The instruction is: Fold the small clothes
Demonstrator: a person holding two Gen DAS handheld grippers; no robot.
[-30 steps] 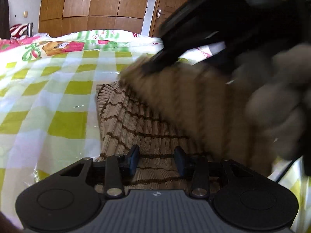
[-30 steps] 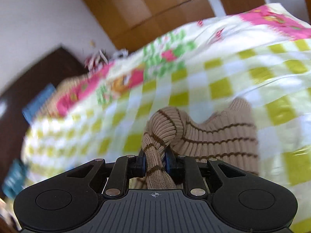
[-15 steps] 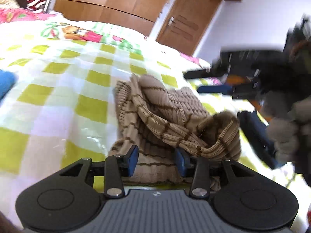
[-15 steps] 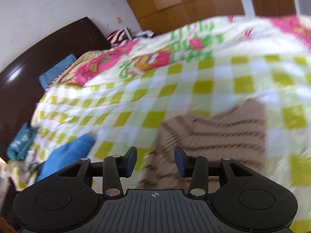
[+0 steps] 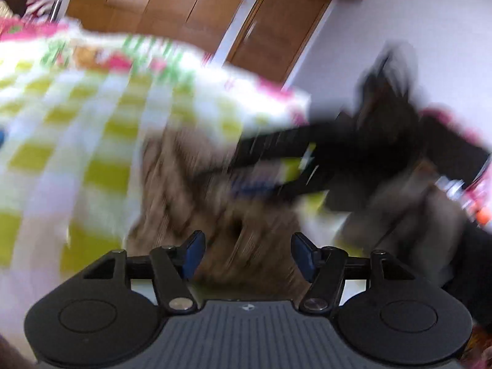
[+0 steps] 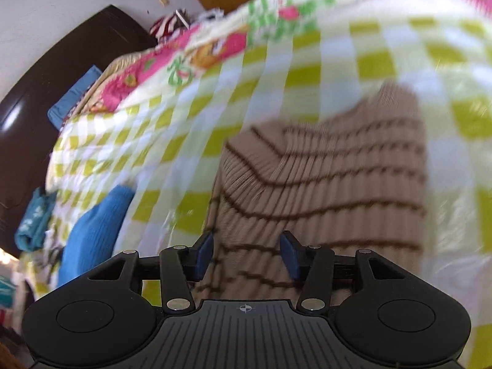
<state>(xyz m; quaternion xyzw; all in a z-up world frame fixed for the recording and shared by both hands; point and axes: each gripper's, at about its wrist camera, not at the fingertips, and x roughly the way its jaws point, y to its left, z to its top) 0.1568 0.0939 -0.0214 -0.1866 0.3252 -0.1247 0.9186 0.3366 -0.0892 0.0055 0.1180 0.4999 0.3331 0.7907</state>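
A tan ribbed sweater with dark brown stripes (image 6: 338, 181) lies folded on the green-and-white checked bedspread (image 6: 276, 70). In the left wrist view it is a blurred tan heap (image 5: 190, 196). My right gripper (image 6: 247, 253) is open and empty, just above the sweater's near edge. My left gripper (image 5: 247, 255) is open and empty over the sweater's near side. The right gripper shows in the left wrist view as a blurred black shape (image 5: 353, 153) over the sweater's right part.
A blue knit garment (image 6: 95, 224) lies on the bed left of the sweater. A teal cloth (image 6: 33, 218) and a blue pillow (image 6: 73, 95) sit by the dark headboard (image 6: 46, 86). Wooden wardrobe and door (image 5: 184, 9) stand beyond the bed.
My right gripper let go of the sweater a second ago and stays open, now closer to it. My left gripper opened wider. Both views swing and blur.
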